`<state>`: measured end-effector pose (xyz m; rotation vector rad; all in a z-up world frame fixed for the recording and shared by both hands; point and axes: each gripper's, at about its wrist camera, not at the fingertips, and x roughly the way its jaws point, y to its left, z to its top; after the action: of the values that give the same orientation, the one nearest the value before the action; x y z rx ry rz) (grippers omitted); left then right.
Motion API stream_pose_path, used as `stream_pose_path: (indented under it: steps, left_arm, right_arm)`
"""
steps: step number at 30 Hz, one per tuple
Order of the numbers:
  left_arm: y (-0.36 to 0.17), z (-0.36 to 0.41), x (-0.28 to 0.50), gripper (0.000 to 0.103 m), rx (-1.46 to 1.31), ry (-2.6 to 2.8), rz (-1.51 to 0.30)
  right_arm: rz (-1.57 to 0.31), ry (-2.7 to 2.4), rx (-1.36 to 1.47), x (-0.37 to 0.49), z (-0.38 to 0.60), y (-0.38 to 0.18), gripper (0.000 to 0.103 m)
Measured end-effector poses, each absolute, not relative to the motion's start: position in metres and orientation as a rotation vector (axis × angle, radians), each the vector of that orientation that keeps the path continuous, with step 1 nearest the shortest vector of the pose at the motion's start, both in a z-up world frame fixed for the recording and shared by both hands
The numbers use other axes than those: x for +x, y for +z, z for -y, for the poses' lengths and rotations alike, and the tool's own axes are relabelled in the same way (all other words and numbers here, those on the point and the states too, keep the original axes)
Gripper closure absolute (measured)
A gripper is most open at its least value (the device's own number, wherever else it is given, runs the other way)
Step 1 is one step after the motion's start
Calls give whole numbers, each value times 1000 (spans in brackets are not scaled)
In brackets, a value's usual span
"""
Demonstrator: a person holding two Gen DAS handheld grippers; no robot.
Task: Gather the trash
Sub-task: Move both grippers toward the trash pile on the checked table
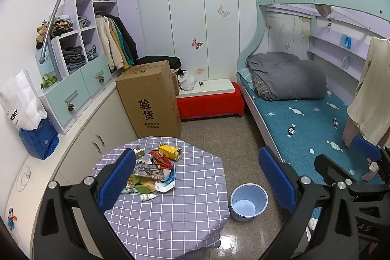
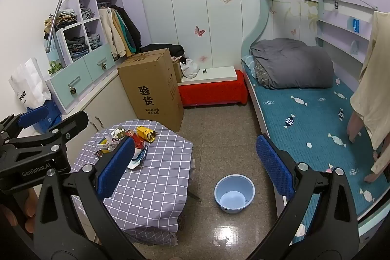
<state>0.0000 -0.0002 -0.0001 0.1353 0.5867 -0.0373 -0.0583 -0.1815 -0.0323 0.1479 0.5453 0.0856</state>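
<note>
Left wrist view: both grippers, left gripper (image 1: pixel 197 177) and right gripper (image 2: pixel 195 166), gape wide, empty. Crumpled colourful wrapper pile (image 1: pixel 156 169) sits at 10 o'clock on grey checked table (image 1: pixel 175 216); round pale-blue plastic bin (image 1: pixel 248 201) at 5. Nothing grabbed yet, probably reach down next.

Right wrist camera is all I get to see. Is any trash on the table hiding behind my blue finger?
Observer: Yes. In the left wrist view, a small white bottle lies on the tablecloth at the near edge of the trash pile.
Operator: Is the other gripper holding something?
Observer: No. The left gripper is wide open, with nothing between its pads.
Operator: Anything funny that I can't see?
Observer: A little cartoon sticker sits at the far left edge, low on the white cupboard.
</note>
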Motion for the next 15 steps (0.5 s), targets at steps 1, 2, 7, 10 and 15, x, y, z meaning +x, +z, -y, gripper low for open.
stream_pose_path:
  steps: [1,2,7,10,15]
  left_arm:
    - [0,0,0,4,137,-37,-589]
    - [0,0,0,4,136,-37,-589]
    - [0,0,0,4,137,-37,-590]
    - [0,0,0,4,137,-36,-591]
    - [0,0,0,4,138,-36,-593]
  right_arm:
    - [-546,86,148,-58,180,-33,6]
    - [-546,87,150,-58,182,-32,6]
    - [-547,86,150,-58,182,-32,6]
    - [-547,86,150,-58,180,-32,6]
    - [-549,87,152,-58,180,-32,6]
